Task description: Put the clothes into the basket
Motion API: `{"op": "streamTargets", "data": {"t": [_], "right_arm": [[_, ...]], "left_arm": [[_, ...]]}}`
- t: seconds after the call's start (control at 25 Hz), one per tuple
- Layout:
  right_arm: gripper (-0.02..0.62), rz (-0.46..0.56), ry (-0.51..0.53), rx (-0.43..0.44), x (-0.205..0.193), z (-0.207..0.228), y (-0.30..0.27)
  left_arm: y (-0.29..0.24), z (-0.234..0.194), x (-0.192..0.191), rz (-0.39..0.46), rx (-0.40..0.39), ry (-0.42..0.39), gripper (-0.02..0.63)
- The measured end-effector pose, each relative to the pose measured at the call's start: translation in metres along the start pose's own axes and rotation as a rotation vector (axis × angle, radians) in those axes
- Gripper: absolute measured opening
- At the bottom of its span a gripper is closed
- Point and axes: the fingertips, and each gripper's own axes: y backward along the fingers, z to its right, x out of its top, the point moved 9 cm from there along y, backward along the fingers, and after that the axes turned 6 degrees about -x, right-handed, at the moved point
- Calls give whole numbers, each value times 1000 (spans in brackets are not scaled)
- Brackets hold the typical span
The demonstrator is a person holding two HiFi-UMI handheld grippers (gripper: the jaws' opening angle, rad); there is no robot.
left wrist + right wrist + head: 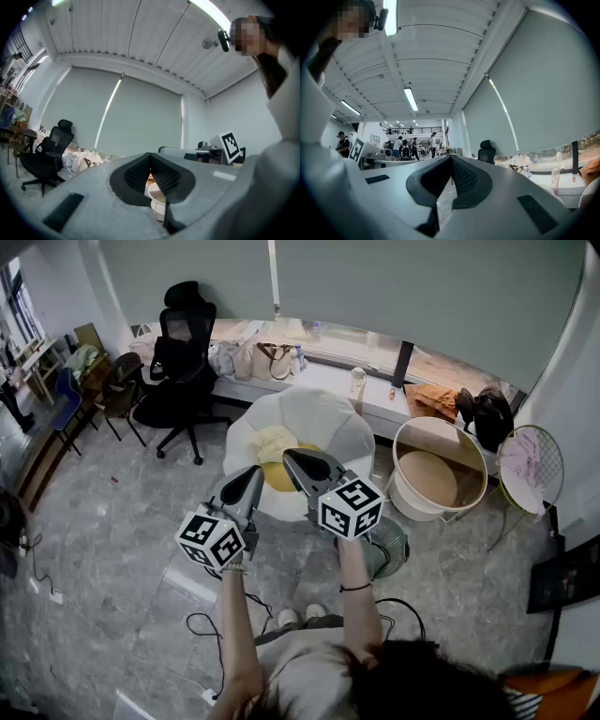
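Yellow clothes (pixel 274 444) lie on a white round chair (pixel 323 418) in the middle of the head view. To the right of it, a white round basket (pixel 439 471) stands on the floor; no clothes show in it. Both grippers are held up level in front of the person, above the near edge of the chair. My left gripper (pixel 251 476) is shut with nothing between its jaws. Beside it, my right gripper (pixel 292 461) is also shut and empty. In the left gripper view, the left gripper (pixel 150 158) has the basket (pixel 157 196) showing below its jaws. The right gripper (pixel 451 161) faces the room.
A black office chair (pixel 183 362) stands at the back left. Bags (pixel 267 360) and an orange cloth (pixel 431 399) lie on the window ledge. A wire basket (pixel 532 465) with pink cloth is at the far right. A small fan (pixel 386 547) and cables (pixel 202 624) lie on the floor near the person's feet.
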Motion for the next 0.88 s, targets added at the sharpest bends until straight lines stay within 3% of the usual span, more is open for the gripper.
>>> {"op": "streamTargets", "data": {"t": [0.88], "right_arm": [[9,-23,-69,6,-3,42,22]], "left_arm": [[-30,15,-20,-44,6,29,11]]}}
